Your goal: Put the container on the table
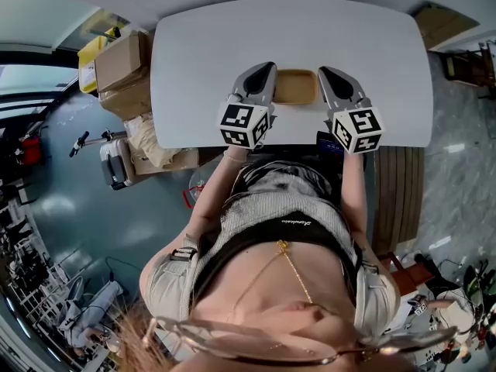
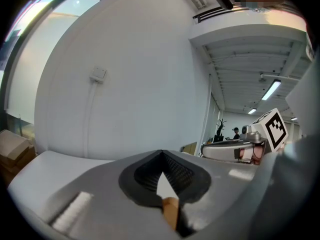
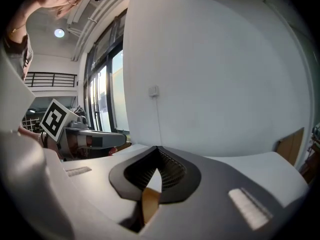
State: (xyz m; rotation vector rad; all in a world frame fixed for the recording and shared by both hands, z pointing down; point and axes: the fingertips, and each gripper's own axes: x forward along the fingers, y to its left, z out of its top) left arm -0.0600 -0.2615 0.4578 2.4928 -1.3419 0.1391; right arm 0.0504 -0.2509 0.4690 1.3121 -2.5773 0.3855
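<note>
A shallow tan container lies over the white table, close to its near edge. I cannot tell whether it rests on the top or hangs just above it. My left gripper is shut on the container's left rim, and a tan strip of that rim shows between the dark pads. On the opposite side my right gripper is shut on the right rim, whose tan edge is pinched in its jaws. Each gripper view also shows the other gripper across the container.
Cardboard boxes are stacked on the floor off the table's left edge, with a grey case in front of them. A brown panel lies beyond the far right corner. A white wall with a socket stands behind the table.
</note>
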